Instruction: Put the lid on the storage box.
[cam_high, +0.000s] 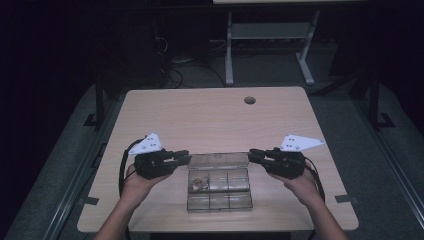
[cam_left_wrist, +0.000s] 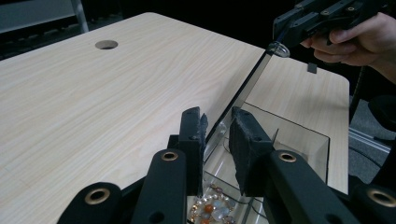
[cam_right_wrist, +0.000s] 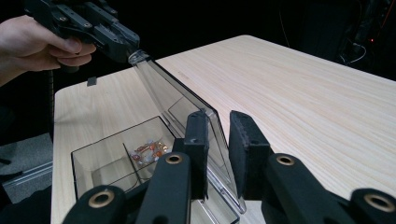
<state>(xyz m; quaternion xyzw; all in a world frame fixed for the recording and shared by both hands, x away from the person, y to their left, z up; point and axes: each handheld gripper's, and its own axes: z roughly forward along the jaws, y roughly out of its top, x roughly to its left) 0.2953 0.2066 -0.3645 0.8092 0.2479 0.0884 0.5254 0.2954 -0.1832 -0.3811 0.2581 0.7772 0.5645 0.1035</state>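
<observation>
Near the front edge of the table (cam_high: 165, 107), roughly at its middle, sits a clear plastic box (cam_high: 219, 191) with compartments in two rows, its lid (cam_high: 218, 160) raised along the far side. One compartment in the back row, at the left end in the high view, holds a small heap of beads (cam_high: 200, 183) in orange, white and pale tones; the other compartments look bare as far as the pictures show. Each end of the raised lid has a gripper at it. The left gripper (cam_high: 184, 158) comes in from the left side of the box, and in the left gripper view the lid's edge runs up between its two black jaws, which stand narrowly apart; whether the pads press on the plastic cannot be told. The right gripper (cam_high: 252, 154) comes in from the right, and in the right gripper view the lid's corner sits between its jaws, also narrowly apart, close against the left pad, though a firm grip cannot be told. A person's hands (cam_high: 137, 182) hold both grippers, with the forearms entering from the bottom of the high view. A round hole (cam_high: 249, 100) shows in the tabletop near its far edge, well apart from the box. Beyond the table stands the grey frame of another table (cam_high: 270, 45) on a dark floor.
</observation>
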